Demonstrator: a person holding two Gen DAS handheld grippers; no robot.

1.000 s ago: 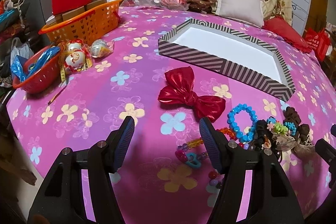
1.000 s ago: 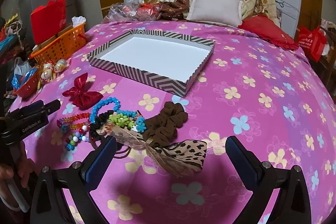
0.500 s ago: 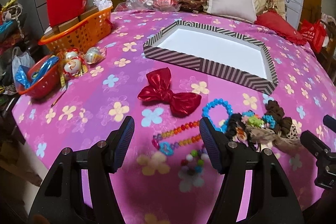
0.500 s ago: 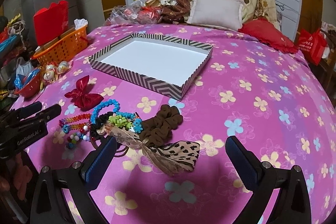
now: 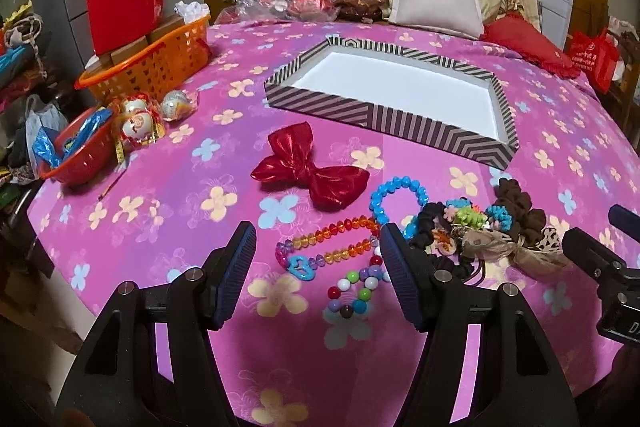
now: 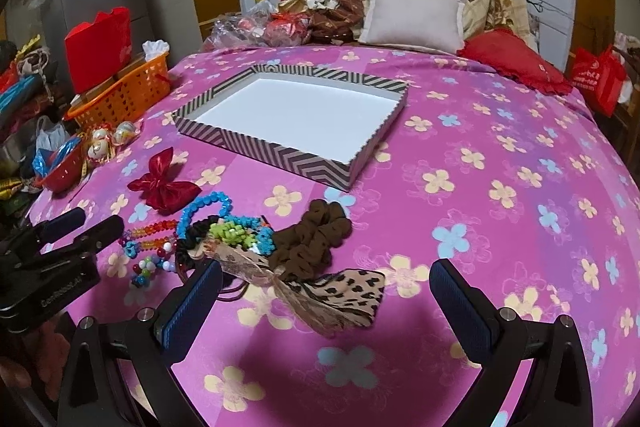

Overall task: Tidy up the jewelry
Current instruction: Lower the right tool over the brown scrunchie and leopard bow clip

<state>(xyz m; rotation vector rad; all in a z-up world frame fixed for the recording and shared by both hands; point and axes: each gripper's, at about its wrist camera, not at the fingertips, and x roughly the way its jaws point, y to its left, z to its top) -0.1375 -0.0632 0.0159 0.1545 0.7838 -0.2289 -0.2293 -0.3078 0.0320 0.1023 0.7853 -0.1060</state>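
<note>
A striped tray with a bare white floor lies on the pink flowered cloth. In front of it lie a red bow, a blue bead bracelet, an orange bead string, a multicolour bead bracelet, a brown scrunchie and a leopard-print bow. My left gripper is open and empty above the bead strings. My right gripper is open wide and empty above the leopard bow.
An orange basket with a red box, a red bowl and wrapped round ornaments stand at the left edge. Pillows and bags lie at the back. A red bag hangs at the right.
Both grippers have pulled back and risen a little, so the jewelry pile sits further ahead in each view. Both stay open and empty; nothing on the cloth has moved.
</note>
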